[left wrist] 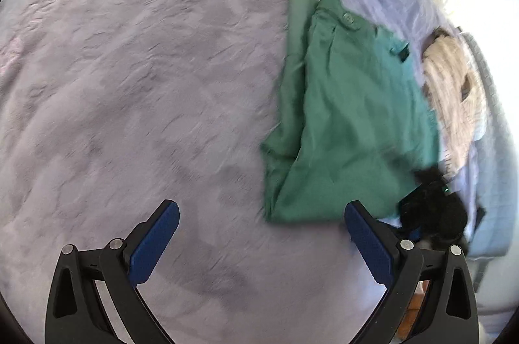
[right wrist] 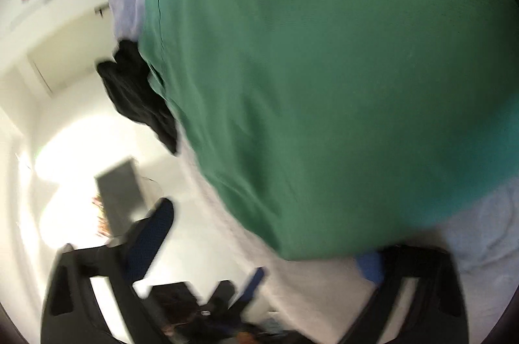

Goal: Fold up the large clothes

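The green garment (left wrist: 343,117) lies partly folded on the bed (left wrist: 129,84), near its right edge, with a cream knit (left wrist: 454,94) just beside it and a black garment (right wrist: 139,94) at the far end. The left gripper (left wrist: 261,224) hovers over bare bedding, its 2 fingers (left wrist: 155,243) wide apart and empty. The right gripper (right wrist: 266,233) is at the garment's near hem; blur hides whether its fingers pinch the cloth, so I cannot tell. The fold looks midway: next, both grippers likely need a hem hold to bring it over.
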A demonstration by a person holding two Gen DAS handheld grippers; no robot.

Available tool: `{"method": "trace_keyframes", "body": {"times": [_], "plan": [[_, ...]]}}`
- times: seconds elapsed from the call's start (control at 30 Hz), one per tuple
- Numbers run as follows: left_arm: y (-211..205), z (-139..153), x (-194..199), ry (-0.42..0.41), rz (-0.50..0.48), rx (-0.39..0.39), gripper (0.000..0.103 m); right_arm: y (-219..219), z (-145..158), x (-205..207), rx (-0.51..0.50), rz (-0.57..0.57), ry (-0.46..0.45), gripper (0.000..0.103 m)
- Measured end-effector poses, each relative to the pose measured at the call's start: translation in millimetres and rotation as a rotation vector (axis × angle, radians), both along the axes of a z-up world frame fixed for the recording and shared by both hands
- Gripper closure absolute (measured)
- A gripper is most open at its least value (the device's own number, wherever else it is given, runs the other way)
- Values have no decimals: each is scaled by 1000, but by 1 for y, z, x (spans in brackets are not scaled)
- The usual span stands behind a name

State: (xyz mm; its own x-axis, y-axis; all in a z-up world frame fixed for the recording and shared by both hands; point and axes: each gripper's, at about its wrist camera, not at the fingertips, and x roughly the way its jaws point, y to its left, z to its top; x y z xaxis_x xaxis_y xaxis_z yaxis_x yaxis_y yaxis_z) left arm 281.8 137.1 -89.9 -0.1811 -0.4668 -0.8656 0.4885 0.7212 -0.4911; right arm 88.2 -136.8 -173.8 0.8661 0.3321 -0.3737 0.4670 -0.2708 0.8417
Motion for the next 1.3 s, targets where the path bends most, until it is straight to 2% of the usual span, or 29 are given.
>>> {"method": "trace_keyframes", "body": {"times": [0.03,0.07,0.17,0.27,0.37,0.43,0.5,0.53,0.57,0.6,0.67,0.77,0.83,0.9,0.97,1.03,1.1,1.17,1.2,1.3], "plan": [[-4,-1,3,17,4,-21,1,-1,0,-1,6,12,7,90],[-10,-2,8,46,6,-49,1,-2,1,-3,-6,41,27,95],[-41,-12,22,158,-11,-135,1,-6,21,-7,-64,63,-40,95],[-75,-24,33,238,-45,-200,1,-14,44,-5,-135,104,-61,95],[-109,-38,36,320,-77,-233,1,-17,58,0,-181,152,-63,95],[-131,-46,33,347,-95,-223,1,-16,59,-1,-188,172,-58,95],[-149,-49,26,324,-100,-192,3,-14,57,1,-188,193,-48,95],[-153,-49,23,299,-104,-172,28,-13,56,0,-188,203,-40,95],[-157,-49,20,263,-117,-141,70,-10,54,0,-190,223,-21,95],[-162,-50,16,242,-142,-110,80,-7,53,-1,-203,258,20,95],[-165,-46,11,189,-159,-85,84,-5,56,-1,-224,311,70,89],[-170,-28,4,89,-182,-83,86,-10,69,-12,-263,421,128,89],[-169,-12,0,33,-178,-104,86,-24,88,-24,-364,451,156,89],[-171,2,-2,-14,-169,-111,86,-50,114,-40,-564,447,238,89],[-174,14,-7,-54,-163,-116,86,-72,123,-45,-686,444,312,93],[-180,27,-12,-88,-158,-125,88,-92,116,-43,-746,455,379,93],[-186,43,-20,-111,-158,-143,88,-107,80,-37,-721,513,452,97],[-201,62,-36,-140,-179,-161,88,-112,48,-35,-636,545,455,101],[-211,71,-47,-168,-197,-162,88,-114,40,-36,-622,533,440,101],[-244,102,-81,-257,-263,-165,88,-115,46,-39,-612,559,396,101]]}}
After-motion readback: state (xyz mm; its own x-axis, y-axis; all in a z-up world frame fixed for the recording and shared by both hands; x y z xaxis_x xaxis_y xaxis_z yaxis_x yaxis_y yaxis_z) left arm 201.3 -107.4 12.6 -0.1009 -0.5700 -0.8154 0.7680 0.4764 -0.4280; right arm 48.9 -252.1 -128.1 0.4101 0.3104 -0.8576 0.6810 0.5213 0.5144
